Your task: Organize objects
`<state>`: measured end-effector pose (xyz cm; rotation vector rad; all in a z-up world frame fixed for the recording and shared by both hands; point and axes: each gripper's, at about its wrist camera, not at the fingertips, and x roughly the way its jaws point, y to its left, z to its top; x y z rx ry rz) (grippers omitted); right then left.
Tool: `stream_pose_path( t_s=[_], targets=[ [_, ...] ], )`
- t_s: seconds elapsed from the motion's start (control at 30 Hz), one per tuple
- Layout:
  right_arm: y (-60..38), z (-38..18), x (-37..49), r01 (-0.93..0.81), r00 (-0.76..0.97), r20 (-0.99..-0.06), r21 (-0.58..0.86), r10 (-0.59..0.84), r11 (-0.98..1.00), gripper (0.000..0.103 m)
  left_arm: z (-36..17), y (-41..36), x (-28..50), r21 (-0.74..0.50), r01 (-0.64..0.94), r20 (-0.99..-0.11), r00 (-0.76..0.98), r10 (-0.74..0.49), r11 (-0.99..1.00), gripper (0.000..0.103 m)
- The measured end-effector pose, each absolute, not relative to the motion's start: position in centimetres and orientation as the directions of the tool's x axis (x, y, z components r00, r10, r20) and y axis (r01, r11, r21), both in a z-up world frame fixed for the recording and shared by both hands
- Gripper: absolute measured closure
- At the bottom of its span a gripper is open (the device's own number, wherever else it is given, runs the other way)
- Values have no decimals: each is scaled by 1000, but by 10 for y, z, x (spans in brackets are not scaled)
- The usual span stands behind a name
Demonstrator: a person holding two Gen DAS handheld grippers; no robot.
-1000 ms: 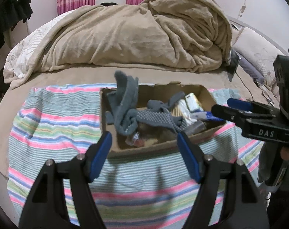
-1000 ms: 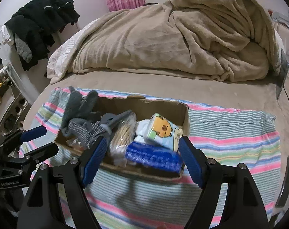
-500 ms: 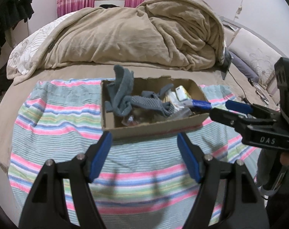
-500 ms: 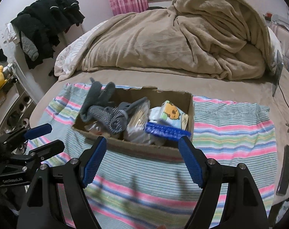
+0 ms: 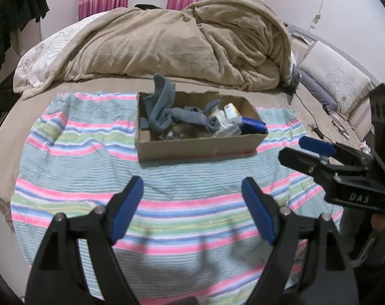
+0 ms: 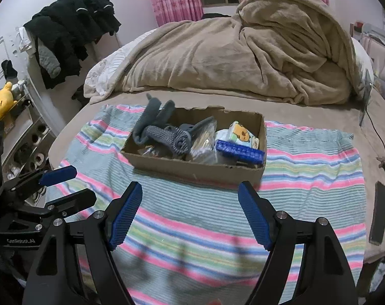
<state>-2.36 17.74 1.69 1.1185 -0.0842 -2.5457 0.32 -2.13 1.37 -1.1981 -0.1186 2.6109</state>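
Cardboard box [image 5: 200, 146] sits on the striped towel [image 5: 90, 167] spread over your bed, and everything else can be placed from it. Draped over the box's left end is a grey sock [image 5: 162, 96], its top sticking up above the rim; a second, dotted grey sock [image 6: 167, 137] lies across the middle of the box. Right of that sock, inside the box, lies a clear crinkled packet [image 6: 203, 141], then a tissue pack with a yellow bear on it [image 6: 242, 134] at the right end, with a blue strip [image 6: 239, 151] lying in front of the pack along the near wall.

Your left gripper [image 5: 192, 211] hangs over the towel on the near side of the box, well apart from it; its jaws have just been opening and now stand wide with nothing between them. Your right gripper [image 6: 189, 213] hangs on the near side of the box too, jaws spread, with only towel showing between them.

Behind the box a beige blanket [image 5: 182, 43] is heaped on the bed. Far right of the box, at the bed's edge, lies a dark phone [image 6: 379, 212].
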Motion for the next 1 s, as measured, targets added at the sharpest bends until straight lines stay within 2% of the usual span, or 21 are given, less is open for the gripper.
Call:
stream_pose_path(
  t_s=[0.27, 0.53, 1.0],
  targets=[
    [169, 24, 4, 315, -631, -693, 181, -348, -932, 22, 21, -29, 27, -169, -192, -719, -647, 254, -967, 22],
    [165, 30, 19, 315, -645, -682, 174, -345, -933, 22, 30, -34, 42, -152, -201, -699, -671, 249, -968, 14],
    [171, 30, 19, 305, -646, -684, 175, -338, -936, 22, 36, -32, 43, -133, -201, -688, -686, 236, -971, 12]
  ],
)
